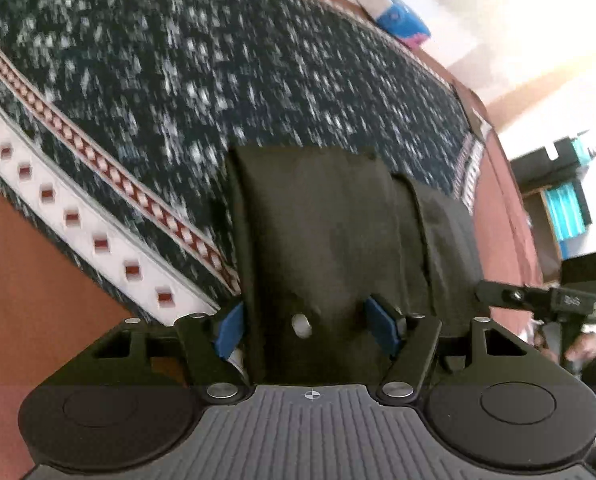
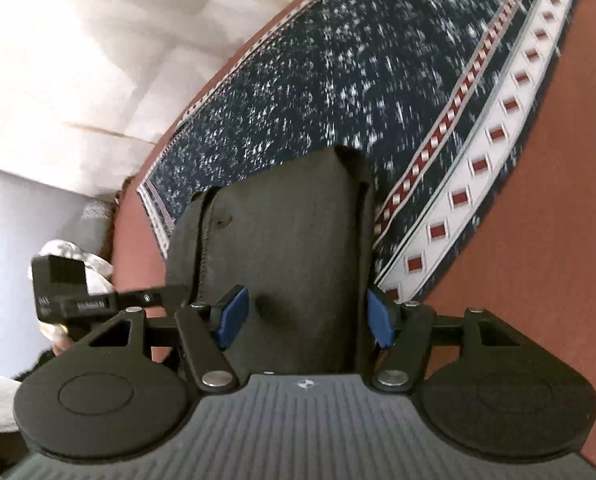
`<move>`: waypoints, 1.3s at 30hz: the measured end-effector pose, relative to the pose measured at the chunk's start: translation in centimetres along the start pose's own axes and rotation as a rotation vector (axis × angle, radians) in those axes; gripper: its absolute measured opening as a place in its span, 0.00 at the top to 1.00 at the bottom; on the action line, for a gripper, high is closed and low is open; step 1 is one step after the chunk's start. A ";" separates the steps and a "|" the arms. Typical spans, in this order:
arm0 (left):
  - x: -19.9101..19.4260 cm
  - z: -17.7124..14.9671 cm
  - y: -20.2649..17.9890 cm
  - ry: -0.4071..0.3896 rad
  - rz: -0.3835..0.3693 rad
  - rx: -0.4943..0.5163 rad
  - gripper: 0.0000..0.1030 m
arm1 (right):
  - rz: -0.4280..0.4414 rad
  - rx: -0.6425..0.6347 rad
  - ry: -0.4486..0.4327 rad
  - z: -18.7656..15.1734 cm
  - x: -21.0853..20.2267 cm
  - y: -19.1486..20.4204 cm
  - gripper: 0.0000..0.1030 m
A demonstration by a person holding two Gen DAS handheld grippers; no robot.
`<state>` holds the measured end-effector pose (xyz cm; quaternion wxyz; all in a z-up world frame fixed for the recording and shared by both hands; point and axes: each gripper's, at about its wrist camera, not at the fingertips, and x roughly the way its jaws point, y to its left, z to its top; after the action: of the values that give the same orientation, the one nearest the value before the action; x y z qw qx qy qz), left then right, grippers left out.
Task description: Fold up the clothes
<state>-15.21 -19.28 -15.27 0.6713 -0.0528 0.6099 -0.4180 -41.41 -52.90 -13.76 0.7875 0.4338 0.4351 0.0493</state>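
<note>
Both claws point down over a dark garment [image 1: 317, 240] lying on a patterned rug [image 1: 178, 80].

Left claw [image 1: 303, 326]: jaws wide, blue pads [image 1: 230, 330] either side of the cloth, which runs between them and ahead; pads look clear of it or barely grazing. No firm pinch visible.

Right claw [image 2: 303, 316]: jaws also spread, pads [image 2: 234, 316] flanking the same garment [image 2: 282, 232], not clamped.

Garment is already a narrow, layered strip ahead of each claw, edges stacked. Judgement: the two claws sit side by side at the near end so both corners can be managed evenly, keeping the fold square. Frames are motion-blurred; contact is uncertain.
</note>
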 end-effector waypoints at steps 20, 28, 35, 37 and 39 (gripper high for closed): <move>0.8 0.1 -3.1 0.011 0.022 0.139 0.78 | -0.037 -0.018 0.045 -0.4 1.4 2.1 0.81; -2.2 -0.5 -5.9 -0.078 0.008 0.196 0.91 | 0.016 -0.056 -0.030 -1.3 -1.4 5.4 0.90; -2.5 1.4 -10.8 -0.157 -0.087 0.289 0.92 | 0.016 -0.073 -0.150 -0.9 -6.4 7.0 0.90; -1.6 2.5 -12.4 -0.171 -0.113 0.321 0.92 | 0.002 -0.079 -0.194 -0.4 -8.2 6.9 0.90; -0.6 3.4 -14.5 -0.185 -0.135 0.366 0.92 | -0.024 -0.088 -0.238 0.3 -10.1 6.6 0.90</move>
<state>-19.39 -29.75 -5.55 0.6932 -0.0087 0.4548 -0.5591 -45.46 -53.63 -2.43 0.8523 0.3965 0.3411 0.0073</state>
